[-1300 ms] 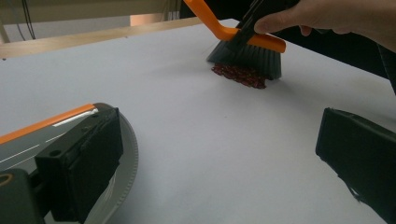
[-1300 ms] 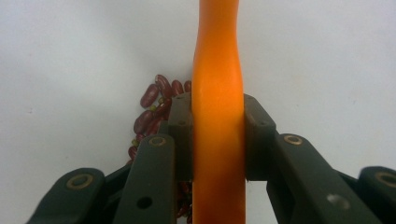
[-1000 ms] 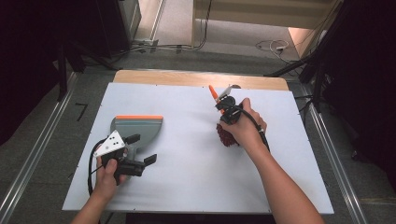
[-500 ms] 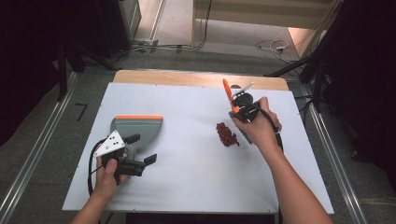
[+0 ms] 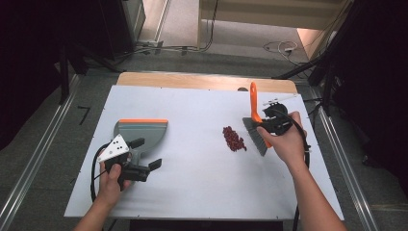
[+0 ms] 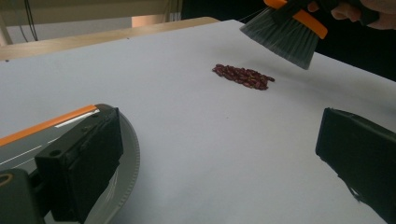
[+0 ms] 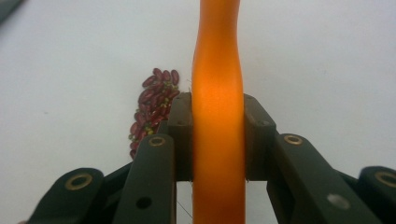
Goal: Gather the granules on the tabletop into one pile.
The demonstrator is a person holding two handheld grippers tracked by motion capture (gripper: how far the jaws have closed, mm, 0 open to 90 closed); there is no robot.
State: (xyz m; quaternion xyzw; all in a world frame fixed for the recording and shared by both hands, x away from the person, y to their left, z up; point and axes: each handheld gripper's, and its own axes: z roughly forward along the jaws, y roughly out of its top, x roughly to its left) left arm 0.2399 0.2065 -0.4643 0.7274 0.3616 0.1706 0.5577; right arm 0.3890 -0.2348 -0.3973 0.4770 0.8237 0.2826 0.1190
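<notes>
A small pile of red beans [image 5: 234, 138] lies on the white table [image 5: 192, 192], right of centre. My right gripper [image 5: 270, 126] is shut on the orange handle of a brush [image 5: 253, 103]; its grey bristles [image 5: 256, 136] hang just right of the pile. In the right gripper view the handle [image 7: 217, 93] runs up between the closed jaws, with the beans [image 7: 154, 107] to its left. A grey dustpan [image 5: 142, 130] with an orange edge lies at the left. My left gripper [image 5: 146, 154] stands open at the pan's near side. The left gripper view shows the dustpan rim [image 6: 128, 158], the beans [image 6: 243, 76] and the bristles [image 6: 280, 37].
A wooden strip [image 5: 192, 81] runs along the table's far edge. Metal rails [image 5: 38, 159] flank the table on the floor, and cables [image 5: 279, 47] lie beyond it. A black cable [image 5: 92, 173] loops from my left gripper.
My right gripper has carried the brush off the beans to the right, uncovering the pile. The left gripper and dustpan have stayed still.
</notes>
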